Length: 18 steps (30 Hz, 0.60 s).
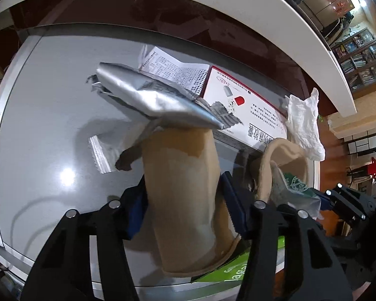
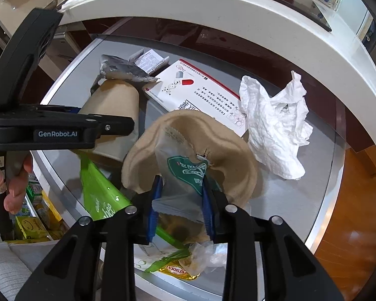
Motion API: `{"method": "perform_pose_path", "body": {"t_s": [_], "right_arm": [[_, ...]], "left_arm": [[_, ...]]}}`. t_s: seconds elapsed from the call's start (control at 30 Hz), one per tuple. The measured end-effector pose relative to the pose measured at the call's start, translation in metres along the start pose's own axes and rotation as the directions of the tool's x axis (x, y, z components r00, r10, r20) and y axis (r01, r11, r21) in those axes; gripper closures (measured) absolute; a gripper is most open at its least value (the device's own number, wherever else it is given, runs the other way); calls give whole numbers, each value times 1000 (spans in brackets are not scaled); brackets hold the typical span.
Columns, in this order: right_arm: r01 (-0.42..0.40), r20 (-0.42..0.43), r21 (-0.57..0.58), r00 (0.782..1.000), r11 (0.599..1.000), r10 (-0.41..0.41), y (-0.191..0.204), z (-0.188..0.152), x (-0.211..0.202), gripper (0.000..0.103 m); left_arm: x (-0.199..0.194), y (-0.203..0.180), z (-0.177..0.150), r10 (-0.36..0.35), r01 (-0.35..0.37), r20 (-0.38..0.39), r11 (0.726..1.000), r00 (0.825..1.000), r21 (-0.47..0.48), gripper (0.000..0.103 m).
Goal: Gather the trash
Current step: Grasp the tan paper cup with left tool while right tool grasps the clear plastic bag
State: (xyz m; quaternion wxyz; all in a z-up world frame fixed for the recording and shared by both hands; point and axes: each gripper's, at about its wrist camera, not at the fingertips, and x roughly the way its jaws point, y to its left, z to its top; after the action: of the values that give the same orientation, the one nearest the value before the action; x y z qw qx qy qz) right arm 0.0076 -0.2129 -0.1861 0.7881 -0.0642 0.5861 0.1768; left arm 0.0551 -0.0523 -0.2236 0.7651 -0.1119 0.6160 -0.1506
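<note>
Trash lies spread over a grey bench [image 1: 50, 95], and both grippers are already on pieces of it.

From the left wrist, the left gripper [image 1: 183, 190] has its blue-padded jaws pressed on either side of a brown paper cup [image 1: 180, 175], holding it tilted with its rim toward the camera. A silver foil pouch [image 1: 150, 95] rests across the cup's far end, seemingly carried along by it, or simply lying on top. Beyond them lie a printed leaflet [image 1: 173, 70] and a white medicine box [image 1: 248, 105] marked with a red capsule, flat on the bench, with a crumpled white tissue [image 1: 303, 125] at the box's right end. A small clear zip bag [image 1: 100, 150] sits apart on the left. A green packet [image 1: 235, 268] shows under the cup's rim.

From the right wrist, the right gripper [image 2: 180, 200] is closed on a translucent wrapper with green print [image 2: 185, 175], which sticks up out of a bent brown pulp bowl [image 2: 228, 150]. Gripping the wrapper probably serves to lift it free, or to drag the bowl with it. The left gripper and cup appear at the left here, with a person's hand [image 2: 15, 183] on the handle. A butter wrapper [image 2: 178, 272] and a clear scrap lie at the near edge, so much trash is not yet gathered.
</note>
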Motion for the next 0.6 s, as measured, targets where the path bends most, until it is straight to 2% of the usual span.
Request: {"method": "perform_pose_path", "body": {"t_s": [0.27, 0.4, 0.6], "right_arm": [[-56, 32, 51, 998, 997, 54, -11, -1, -13, 73], [-100, 65, 98, 993, 990, 94, -19, 0, -23, 73], [-127, 123, 130, 986, 983, 111, -26, 4, -46, 73]], "left_arm": [[-27, 12, -12, -35, 35, 27, 999, 999, 8, 50], [-40, 23, -17, -71, 72, 39, 997, 997, -25, 51], [-66, 39, -19, -112, 116, 79, 992, 991, -52, 51]]}}
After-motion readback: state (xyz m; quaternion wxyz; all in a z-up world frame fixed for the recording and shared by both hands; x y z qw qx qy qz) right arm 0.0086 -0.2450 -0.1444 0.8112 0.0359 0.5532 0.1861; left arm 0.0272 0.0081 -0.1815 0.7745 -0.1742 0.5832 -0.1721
